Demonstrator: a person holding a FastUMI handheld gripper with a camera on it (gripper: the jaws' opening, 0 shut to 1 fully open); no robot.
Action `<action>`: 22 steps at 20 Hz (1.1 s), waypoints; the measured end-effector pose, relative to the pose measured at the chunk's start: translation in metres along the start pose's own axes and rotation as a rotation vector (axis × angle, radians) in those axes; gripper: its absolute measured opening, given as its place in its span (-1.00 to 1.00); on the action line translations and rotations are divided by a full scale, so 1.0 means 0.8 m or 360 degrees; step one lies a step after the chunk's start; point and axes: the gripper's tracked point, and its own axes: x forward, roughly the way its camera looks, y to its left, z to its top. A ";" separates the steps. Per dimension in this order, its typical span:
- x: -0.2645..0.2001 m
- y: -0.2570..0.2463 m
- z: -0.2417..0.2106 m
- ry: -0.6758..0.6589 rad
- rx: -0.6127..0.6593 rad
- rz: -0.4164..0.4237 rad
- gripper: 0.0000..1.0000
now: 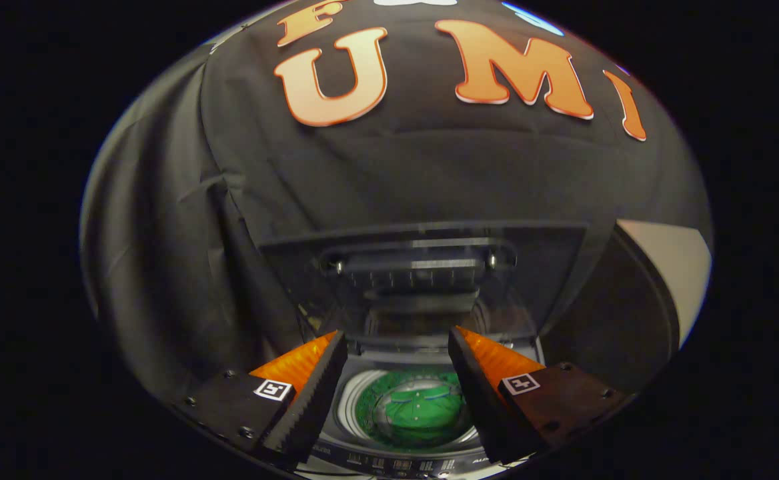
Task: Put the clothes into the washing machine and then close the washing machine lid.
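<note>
One green shirt already lies in the washing machine's drum. Fingers apart and empty, the gripper hovers above; next it should pull down the raised lid.

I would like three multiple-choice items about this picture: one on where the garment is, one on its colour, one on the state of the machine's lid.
1. Where is the garment?
A. inside the washing machine drum
B. hanging on the raised lid
C. held in the jaws

2. What colour is it?
A. red
B. green
C. white

3. How is the lid?
A. shut flat
B. taken off
C. raised open

Answers:
1 A: it lies in the drum, below and between the open gripper jaws, which hold nothing.
2 B: the cloth is plainly green.
3 C: the lid stands up behind the drum opening.
</note>
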 end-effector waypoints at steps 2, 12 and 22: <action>-0.007 -0.009 0.049 -0.0082 -0.0004 -0.0020 0.96; 0.091 -0.043 0.116 -0.0107 0.0024 -0.0162 0.96; 0.031 -0.034 0.074 -0.0341 -0.0080 -0.0291 0.99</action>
